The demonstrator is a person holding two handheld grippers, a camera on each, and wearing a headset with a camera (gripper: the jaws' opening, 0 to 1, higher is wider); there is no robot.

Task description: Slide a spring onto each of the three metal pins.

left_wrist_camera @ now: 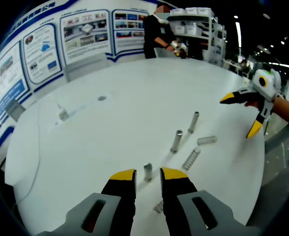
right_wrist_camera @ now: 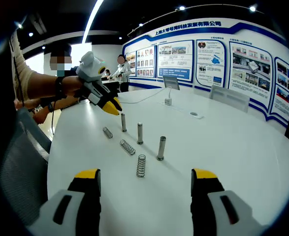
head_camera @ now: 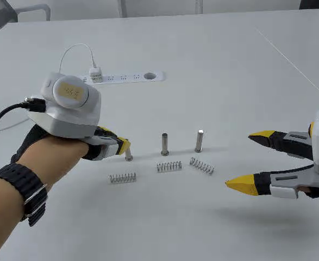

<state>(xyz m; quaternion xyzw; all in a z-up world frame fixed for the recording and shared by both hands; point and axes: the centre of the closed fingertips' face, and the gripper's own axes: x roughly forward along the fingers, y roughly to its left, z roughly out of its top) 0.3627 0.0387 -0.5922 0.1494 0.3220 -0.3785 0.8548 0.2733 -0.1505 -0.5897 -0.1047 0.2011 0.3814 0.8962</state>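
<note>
Three short metal pins stand upright in a row on the white table: left pin (head_camera: 129,155), middle pin (head_camera: 164,144), right pin (head_camera: 199,141). A bare spring lies in front of each: left spring (head_camera: 122,178), middle spring (head_camera: 169,166), right spring (head_camera: 201,165). My left gripper (head_camera: 124,145) hovers at the left pin (left_wrist_camera: 147,171), its jaws narrowly open on either side of the pin top, not touching. My right gripper (head_camera: 250,160) stands wide open to the right of the row, with the nearest spring (right_wrist_camera: 141,165) lying ahead between its jaws.
A white power strip (head_camera: 124,77) with a plugged charger (head_camera: 95,73) and cable lies behind the pins. A black cable (head_camera: 1,117) trails from the left gripper. A grey chair (head_camera: 7,13) stands at the far left corner. People stand beyond the table (left_wrist_camera: 159,29).
</note>
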